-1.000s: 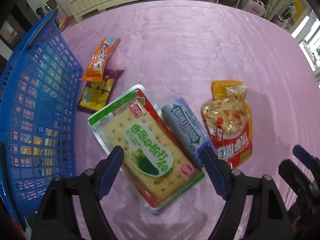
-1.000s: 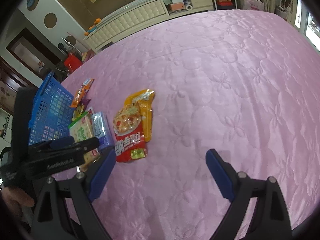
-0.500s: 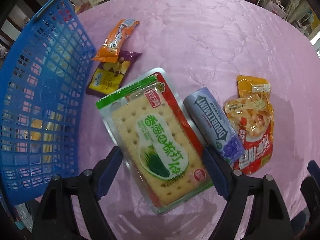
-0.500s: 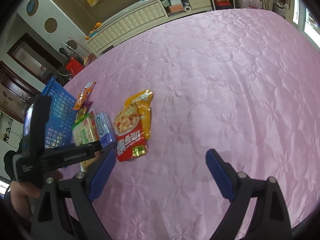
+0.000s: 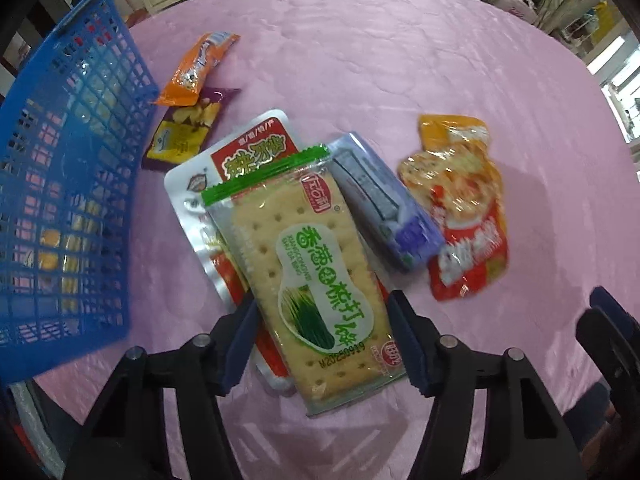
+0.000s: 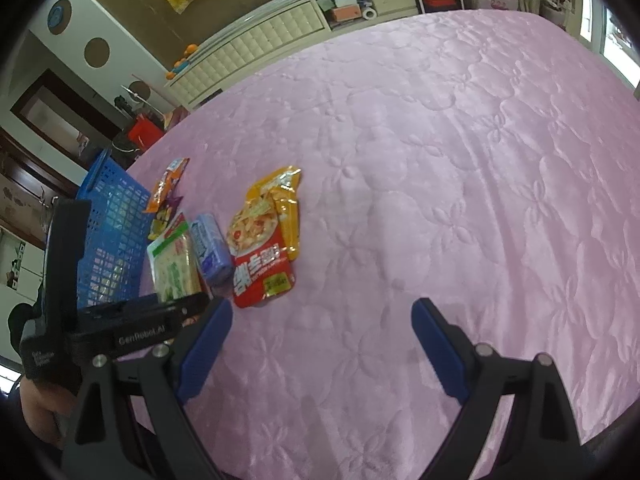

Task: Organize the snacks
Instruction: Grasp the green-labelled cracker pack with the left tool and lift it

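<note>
While the left gripper (image 5: 322, 340) is closing on its long edges, the cracker pack (image 5: 316, 264) looks light, stiff, slippery, breakable; basket (image 5: 60, 184) at nine o'clock. Right gripper (image 6: 322, 344) spread, empty.

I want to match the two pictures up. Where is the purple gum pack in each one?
Left wrist view: the purple gum pack lies right of centre, between the green cracker pack and the red and yellow pouch.
Right wrist view: it is small, at the left, between the same two packs.
Shared landmark: the blue basket, left of the snacks in both.
</note>
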`<state>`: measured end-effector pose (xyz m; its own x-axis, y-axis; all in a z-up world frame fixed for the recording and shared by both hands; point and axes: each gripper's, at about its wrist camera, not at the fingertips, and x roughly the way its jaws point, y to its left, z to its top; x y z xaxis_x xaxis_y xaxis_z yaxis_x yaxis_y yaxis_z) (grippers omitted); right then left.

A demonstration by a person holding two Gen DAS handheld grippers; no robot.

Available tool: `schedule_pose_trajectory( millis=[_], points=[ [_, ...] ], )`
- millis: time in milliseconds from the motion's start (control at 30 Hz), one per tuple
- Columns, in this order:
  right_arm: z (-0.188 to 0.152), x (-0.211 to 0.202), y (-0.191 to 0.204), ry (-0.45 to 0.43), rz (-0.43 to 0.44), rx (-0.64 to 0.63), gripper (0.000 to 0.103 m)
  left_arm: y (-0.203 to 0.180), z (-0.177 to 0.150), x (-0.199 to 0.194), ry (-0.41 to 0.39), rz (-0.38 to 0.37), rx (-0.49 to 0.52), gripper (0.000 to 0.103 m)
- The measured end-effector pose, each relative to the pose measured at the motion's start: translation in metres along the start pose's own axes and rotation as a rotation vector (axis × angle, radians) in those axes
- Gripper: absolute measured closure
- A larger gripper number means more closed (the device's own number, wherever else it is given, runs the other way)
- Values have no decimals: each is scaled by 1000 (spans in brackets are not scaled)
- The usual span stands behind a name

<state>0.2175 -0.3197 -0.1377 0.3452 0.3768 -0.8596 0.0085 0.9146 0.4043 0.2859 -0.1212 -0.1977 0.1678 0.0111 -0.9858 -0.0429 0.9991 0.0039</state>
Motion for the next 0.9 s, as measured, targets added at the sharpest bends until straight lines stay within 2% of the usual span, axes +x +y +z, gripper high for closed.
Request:
schedule_pose_trajectory(
  millis=[233, 667, 800, 900],
  points=[
    [3, -7, 18, -31, -25, -71, 9, 20, -15, -40, -124, -72, 56, 46],
    [15, 7, 76, -3, -10, -334, 10, 51, -41, -134, -339, -107, 54, 46],
    [18, 12, 97, 27, -12, -407, 27, 66, -39, -159, -402, -92, 48, 46],
    [22, 22, 112, 56, -15, -451, 31, 84, -39, -182, -451, -70, 49, 46]
  ],
)
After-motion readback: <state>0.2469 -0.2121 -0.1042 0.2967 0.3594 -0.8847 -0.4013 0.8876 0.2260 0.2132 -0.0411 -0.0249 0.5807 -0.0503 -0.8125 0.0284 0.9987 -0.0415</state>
